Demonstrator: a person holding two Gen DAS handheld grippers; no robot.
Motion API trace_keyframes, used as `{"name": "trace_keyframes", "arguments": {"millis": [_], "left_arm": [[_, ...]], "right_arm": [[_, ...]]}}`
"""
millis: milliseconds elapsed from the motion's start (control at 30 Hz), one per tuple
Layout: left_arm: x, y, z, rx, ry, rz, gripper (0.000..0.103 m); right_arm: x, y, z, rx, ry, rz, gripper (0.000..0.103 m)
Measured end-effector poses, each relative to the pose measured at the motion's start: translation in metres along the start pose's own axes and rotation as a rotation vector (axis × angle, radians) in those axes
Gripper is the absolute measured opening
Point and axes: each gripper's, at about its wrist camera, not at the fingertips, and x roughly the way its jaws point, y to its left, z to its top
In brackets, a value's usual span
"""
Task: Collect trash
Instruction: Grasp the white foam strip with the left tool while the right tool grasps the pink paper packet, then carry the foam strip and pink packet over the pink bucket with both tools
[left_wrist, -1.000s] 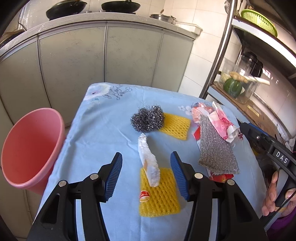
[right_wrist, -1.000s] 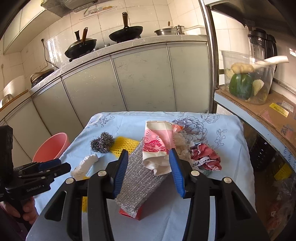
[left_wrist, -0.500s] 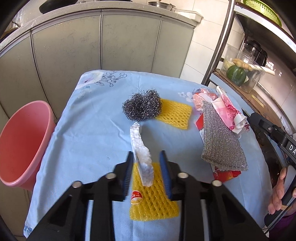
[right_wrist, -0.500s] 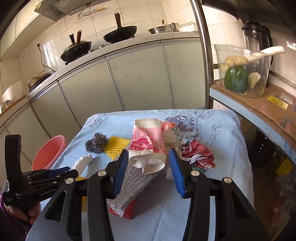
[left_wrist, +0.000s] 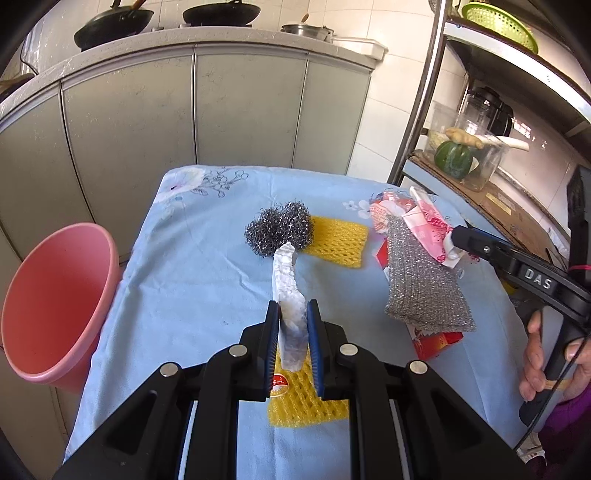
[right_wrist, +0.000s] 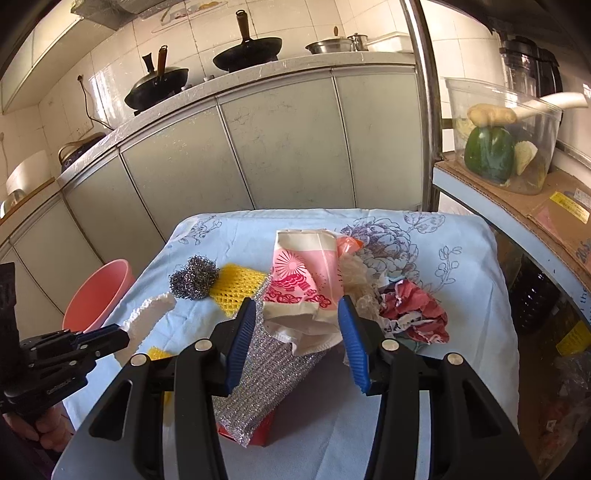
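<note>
A crumpled white foam strip (left_wrist: 289, 295) is gripped near its lower end by the left gripper (left_wrist: 293, 325), whose blue-padded jaws have just been closing and are pressed against both its sides. The strip's upper end reaches to the round grey steel-wool scourer (left_wrist: 279, 232). A yellow foam mesh sleeve (left_wrist: 306, 398) bearing a small red label is seen under the gripper on the light blue flowered tablecloth (left_wrist: 192, 266); a second yellow mesh pad (left_wrist: 341, 240) lies beside the scourer. A pink plastic bucket (left_wrist: 51, 299) stands off the table's left edge. The right gripper (right_wrist: 295, 332) is held with its jaws parted around a pink-and-white printed paper wrapper (right_wrist: 304, 284), without visible contact. The wrapper rests on a silver metallic scouring cloth (right_wrist: 266, 376), which covers a red packet (right_wrist: 258, 435).
</note>
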Motion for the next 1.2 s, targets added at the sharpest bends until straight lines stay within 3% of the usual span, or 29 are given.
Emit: {"name": "trace_keyframes", "arguments": {"millis": [133, 433, 500, 567, 1200], "left_arm": [[-0.005, 0.000, 0.000, 0.002, -0.014, -0.006, 0.015], [-0.013, 0.006, -0.001, -0.011, -0.036, -0.017, 0.015], [-0.015, 0.007, -0.001, -0.012, -0.042, -0.022, 0.015], [-0.016, 0.007, -0.001, -0.013, -0.050, -0.027, 0.015], [-0.047, 0.017, -0.002, -0.039, -0.170, -0.029, 0.015]], "right_arm": [[0.005, 0.009, 0.004, -0.052, -0.007, -0.038, 0.057], [0.024, 0.000, 0.001, -0.045, 0.021, -0.101, 0.057], [0.024, -0.003, 0.000, -0.035, 0.020, -0.106, 0.049], [0.024, -0.005, -0.001, -0.027, 0.027, -0.112, 0.035], [-0.021, 0.015, 0.005, -0.022, -0.087, -0.084, 0.032]]}}
